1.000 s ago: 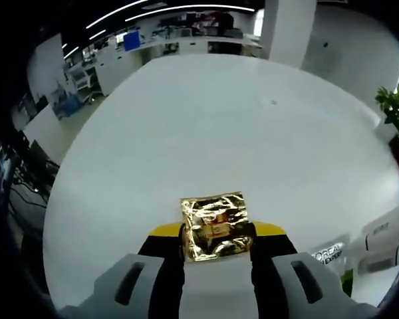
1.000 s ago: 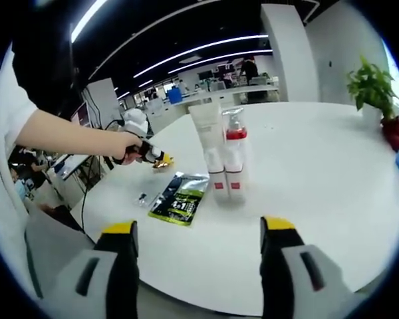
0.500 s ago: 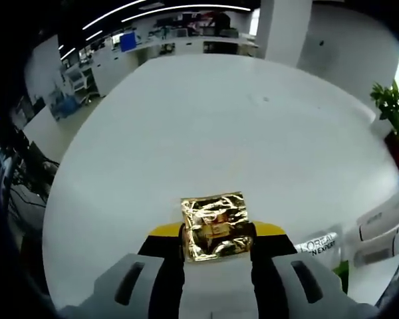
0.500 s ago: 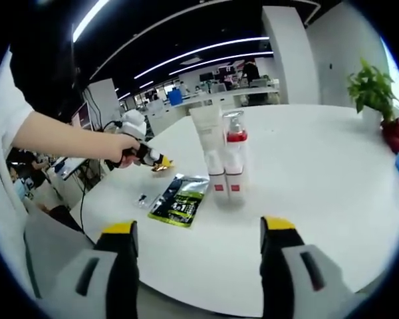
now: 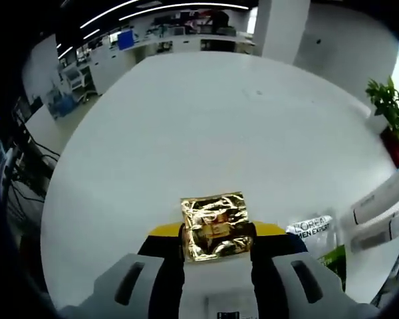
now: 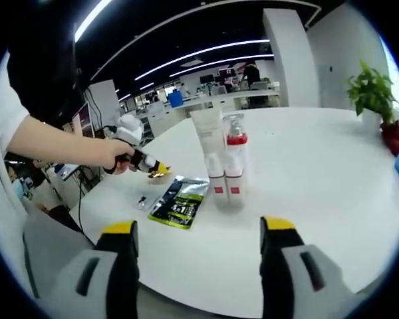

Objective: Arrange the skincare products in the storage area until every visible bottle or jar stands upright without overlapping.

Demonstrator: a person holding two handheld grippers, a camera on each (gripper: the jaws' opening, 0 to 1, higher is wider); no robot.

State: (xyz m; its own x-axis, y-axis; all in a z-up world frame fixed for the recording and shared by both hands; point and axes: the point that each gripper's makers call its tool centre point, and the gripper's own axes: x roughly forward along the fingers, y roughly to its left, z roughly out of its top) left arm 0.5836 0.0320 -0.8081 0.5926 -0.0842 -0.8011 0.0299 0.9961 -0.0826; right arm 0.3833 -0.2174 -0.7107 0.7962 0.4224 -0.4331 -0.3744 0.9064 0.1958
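Left gripper view: a gold foil packet (image 5: 214, 226) sits clamped in the left hand-held gripper (image 5: 216, 238) above the white tabletop (image 5: 206, 126). Two upright bottles (image 6: 225, 159) and a flat dark sachet (image 6: 180, 201) lie beyond the released right hand-held gripper (image 6: 197, 234).

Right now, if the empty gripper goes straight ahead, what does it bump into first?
Probably the two bottles standing together: the pump bottle and the white tube beside it. The right gripper, jaws open, points about at them over the white table.
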